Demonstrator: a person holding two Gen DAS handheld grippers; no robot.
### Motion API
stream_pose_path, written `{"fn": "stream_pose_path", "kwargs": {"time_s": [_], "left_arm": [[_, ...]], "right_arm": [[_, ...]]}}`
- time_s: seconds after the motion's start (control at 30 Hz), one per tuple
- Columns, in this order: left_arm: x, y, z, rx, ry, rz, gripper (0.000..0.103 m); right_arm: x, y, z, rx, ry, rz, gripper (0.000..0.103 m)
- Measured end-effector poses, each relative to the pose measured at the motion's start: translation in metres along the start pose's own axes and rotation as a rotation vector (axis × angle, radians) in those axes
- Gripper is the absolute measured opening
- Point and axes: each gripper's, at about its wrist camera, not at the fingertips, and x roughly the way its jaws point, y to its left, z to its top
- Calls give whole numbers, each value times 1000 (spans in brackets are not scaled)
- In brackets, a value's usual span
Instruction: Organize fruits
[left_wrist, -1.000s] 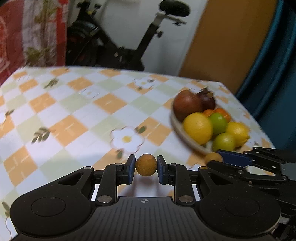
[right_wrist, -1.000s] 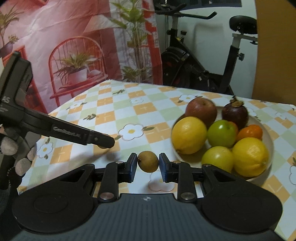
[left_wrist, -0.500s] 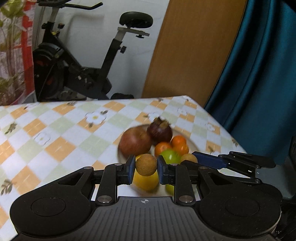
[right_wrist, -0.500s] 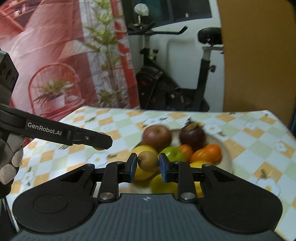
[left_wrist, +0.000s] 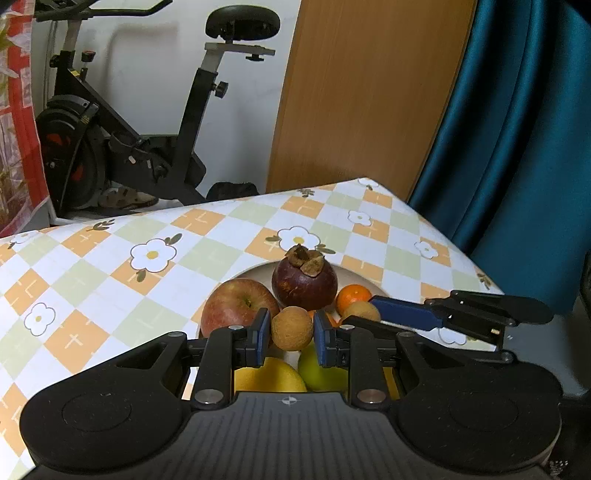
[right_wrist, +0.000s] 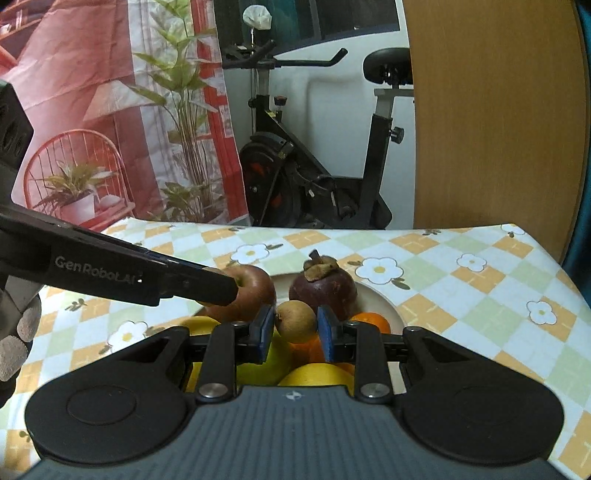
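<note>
A pale plate (left_wrist: 258, 274) (right_wrist: 380, 301) on the checked tablecloth holds a red apple (left_wrist: 236, 304) (right_wrist: 255, 291), a dark mangosteen (left_wrist: 304, 282) (right_wrist: 323, 288), mandarins (left_wrist: 354, 295), lemons and green fruits. My left gripper (left_wrist: 291, 334) is shut on a small tan longan (left_wrist: 291, 328), held just above the plate's fruits. My right gripper (right_wrist: 295, 326) is shut on a second longan (right_wrist: 295, 321), also over the plate. In the left wrist view the right gripper's fingers (left_wrist: 406, 317) with their longan (left_wrist: 360, 312) come in from the right.
The table's far edge and right corner (left_wrist: 369, 182) lie close behind the plate. An exercise bike (right_wrist: 314, 173) stands beyond the table, with a wooden panel (left_wrist: 369, 92) and a teal curtain (left_wrist: 517, 129) to the right.
Both grippers have moved forward with their longans from beside the plate to over the piled fruits. The plate's fruits now lie right under the fingertips.
</note>
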Motion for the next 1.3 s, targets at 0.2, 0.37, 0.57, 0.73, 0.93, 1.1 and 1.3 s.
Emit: {"fn": "stream_pose_path", "kwargs": {"time_s": [0.2,0.37,0.57,0.73,0.93,1.1,1.3], "left_arm": [[4,1,1,5,7,-9,26],[7,-1,0,17,17,-4,26],[4,-1,1,17,20,3,34],[-6,0,2,12,0,13,53],[-32,4,3,-14,-49,19,84],[-61,8,5,-50,-102,22,93],[-100,9,7,-57,-165,108,93]], "right_arm": [[6,-6,-1,12,8,-5,28],[7,-6,-1,19,8,-6,29],[7,-5,1,15,13,-13,29],[6,-4,3,11,11,-22,30],[-3,-1,9,6,-2,-47,49],[-17,7,16,0,-23,-75,84],[-36,16,29,21,-37,-143,103]]}}
